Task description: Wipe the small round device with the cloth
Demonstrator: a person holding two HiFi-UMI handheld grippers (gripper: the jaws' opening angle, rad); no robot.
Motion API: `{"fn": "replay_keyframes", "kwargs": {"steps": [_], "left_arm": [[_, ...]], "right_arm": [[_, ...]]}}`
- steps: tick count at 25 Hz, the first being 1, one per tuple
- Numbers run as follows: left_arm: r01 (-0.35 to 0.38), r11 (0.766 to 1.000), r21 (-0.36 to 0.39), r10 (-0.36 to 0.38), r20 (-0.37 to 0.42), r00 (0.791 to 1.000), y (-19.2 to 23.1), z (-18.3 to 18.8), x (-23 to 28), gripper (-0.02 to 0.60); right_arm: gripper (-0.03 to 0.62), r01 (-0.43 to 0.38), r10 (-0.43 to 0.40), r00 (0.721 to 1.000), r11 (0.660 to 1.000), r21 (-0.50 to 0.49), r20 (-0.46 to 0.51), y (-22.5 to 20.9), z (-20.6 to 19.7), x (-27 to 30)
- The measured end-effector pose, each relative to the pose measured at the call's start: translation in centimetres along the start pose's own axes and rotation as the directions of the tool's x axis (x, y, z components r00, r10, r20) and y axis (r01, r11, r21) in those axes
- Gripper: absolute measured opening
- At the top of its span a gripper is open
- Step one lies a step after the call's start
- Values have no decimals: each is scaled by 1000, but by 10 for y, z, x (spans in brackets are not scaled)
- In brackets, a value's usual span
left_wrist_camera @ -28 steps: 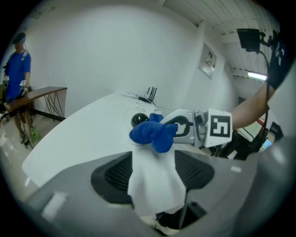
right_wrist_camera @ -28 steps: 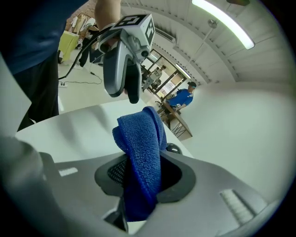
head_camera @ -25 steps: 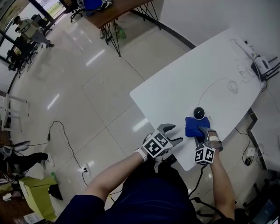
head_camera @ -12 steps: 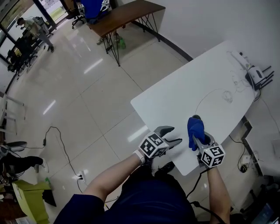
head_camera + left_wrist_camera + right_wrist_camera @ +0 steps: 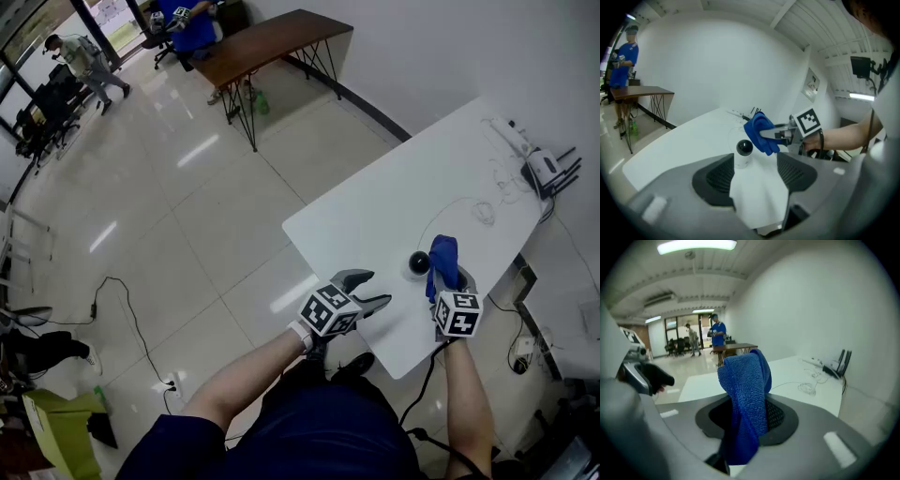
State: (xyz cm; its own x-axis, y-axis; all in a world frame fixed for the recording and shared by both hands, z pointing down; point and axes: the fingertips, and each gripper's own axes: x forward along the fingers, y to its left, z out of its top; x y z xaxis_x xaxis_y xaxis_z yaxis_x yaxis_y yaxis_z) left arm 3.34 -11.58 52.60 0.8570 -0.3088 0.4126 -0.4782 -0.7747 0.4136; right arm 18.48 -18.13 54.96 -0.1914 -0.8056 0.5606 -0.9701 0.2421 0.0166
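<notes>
Though folded, nubby blue cloth (image 5: 744, 390) beside glossy round device (image 5: 744, 148).

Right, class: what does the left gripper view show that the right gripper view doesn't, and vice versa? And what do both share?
Only the left gripper view: the small round device standing on the white table beyond its open jaws, and the right gripper with its marker cube. Only the right gripper view: the left gripper at the left edge and a second person farther back. Both: the blue cloth clamped in the right gripper's jaws, the white table, a person in blue by a brown table.
</notes>
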Motion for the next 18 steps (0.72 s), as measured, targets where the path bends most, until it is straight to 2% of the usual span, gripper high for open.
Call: {"fn": "replay_keyframes", "kwargs": {"steps": [1, 3, 6, 9, 11, 13, 15, 17, 18], "left_arm": [[-6, 1000, -1, 6, 1, 1000, 2, -2, -2, 287], [-26, 1000, -3, 26, 5, 1000, 11, -8, -8, 287], [-52, 998, -23, 53, 8, 999, 23, -15, -18, 287], [-65, 996, -62, 65, 0, 998, 32, -25, -28, 284], [-70, 994, -86, 69, -11, 998, 34, -32, -31, 282], [-72, 993, -96, 70, -22, 997, 35, -39, -32, 282], [-68, 993, -97, 65, -37, 997, 34, -45, -31, 282], [-57, 993, -105, 52, -44, 998, 32, -49, -30, 282], [-49, 993, -108, 45, -42, 998, 32, -49, -29, 282]], "right_arm": [[127, 20, -21, 1000, 996, -89, -17, 7, 3, 5], [127, 50, -57, 998, 962, -268, -18, 29, 15, 8], [127, 76, -94, 996, 869, -489, -12, 64, 18, 10], [127, 61, -100, 995, 789, -612, -30, 94, -5, 17], [127, 34, -94, 994, 766, -642, -59, 106, -27, 23], [127, 3, -79, 993, 774, -633, -92, 114, -46, 30], [127, -34, -52, 990, 807, -590, -128, 118, -60, 36], [127, -87, 0, 985, 866, -493, -175, 121, -71, 42], [127, -120, 42, 980, 905, -408, -197, 122, -75, 44]]}}
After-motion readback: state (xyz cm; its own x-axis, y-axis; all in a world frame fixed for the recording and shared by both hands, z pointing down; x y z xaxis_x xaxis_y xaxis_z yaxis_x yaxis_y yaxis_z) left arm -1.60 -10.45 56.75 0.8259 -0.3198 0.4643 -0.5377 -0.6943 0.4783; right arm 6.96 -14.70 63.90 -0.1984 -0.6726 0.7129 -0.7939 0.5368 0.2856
